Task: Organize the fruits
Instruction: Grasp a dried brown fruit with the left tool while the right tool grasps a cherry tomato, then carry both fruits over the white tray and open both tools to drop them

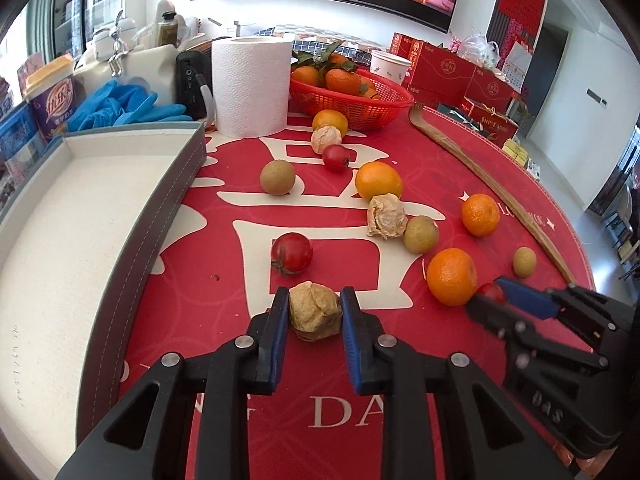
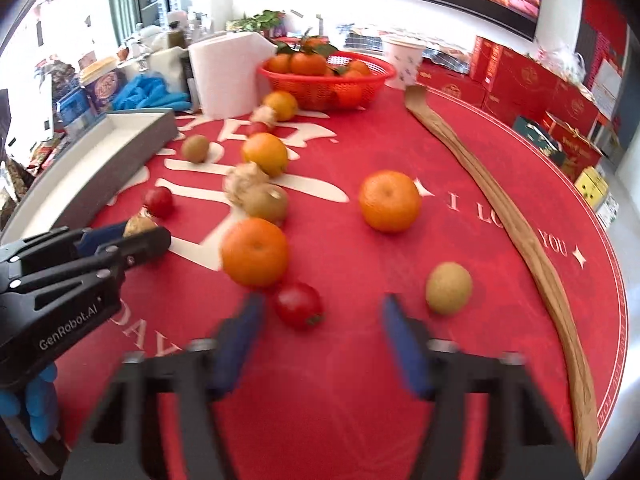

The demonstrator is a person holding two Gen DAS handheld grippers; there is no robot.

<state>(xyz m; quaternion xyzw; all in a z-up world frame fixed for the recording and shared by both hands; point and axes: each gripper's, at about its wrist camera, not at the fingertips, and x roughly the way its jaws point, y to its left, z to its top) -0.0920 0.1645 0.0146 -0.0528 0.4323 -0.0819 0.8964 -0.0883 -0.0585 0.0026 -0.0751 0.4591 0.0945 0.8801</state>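
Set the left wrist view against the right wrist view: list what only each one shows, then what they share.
Left wrist only: both pads of the left gripper pressed on the sides of the husked fruit, which the other view mostly hides.
Right wrist only: the blue-gloved hand carrying that gripper, and the right gripper with jaws wide apart, a small tomato beside one finger, ungripped.
Both: the red basket of oranges, the paper roll, the gray tray and loose fruit.
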